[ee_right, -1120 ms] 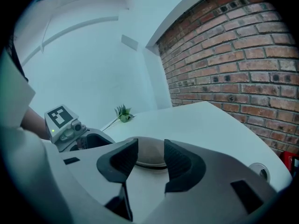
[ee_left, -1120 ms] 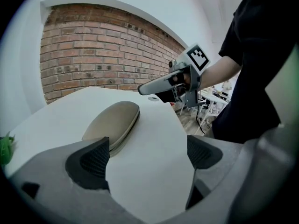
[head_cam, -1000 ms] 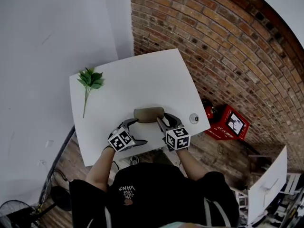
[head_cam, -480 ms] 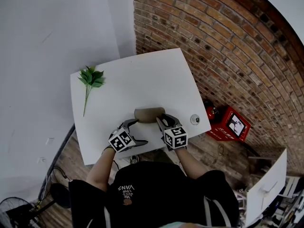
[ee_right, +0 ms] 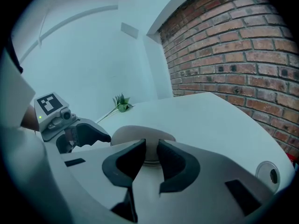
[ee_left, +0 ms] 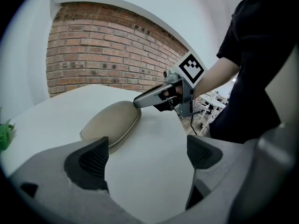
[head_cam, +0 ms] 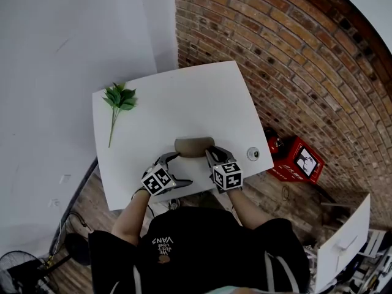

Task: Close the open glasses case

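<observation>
The tan glasses case (head_cam: 194, 146) lies on the white table (head_cam: 184, 103) with its lid down, also seen in the left gripper view (ee_left: 112, 122). My right gripper (head_cam: 209, 154) rests its tips on the case's right end (ee_right: 140, 131). Its jaws (ee_right: 150, 148) are closing to a narrow gap, with nothing between them. In the left gripper view the right gripper (ee_left: 138, 101) touches the top of the lid. My left gripper (head_cam: 182, 169) stands open just short of the case's left end, its pads (ee_left: 91, 162) bare.
A green sprig (head_cam: 119, 100) lies at the table's far left corner. A small round white object (head_cam: 252, 154) sits near the table's right edge. A red box (head_cam: 297, 159) stands on the floor beside the brick wall (head_cam: 294, 60).
My right gripper has sunk a little onto the case's right end, and its jaws look narrower. The left gripper and the case have stayed in place.
</observation>
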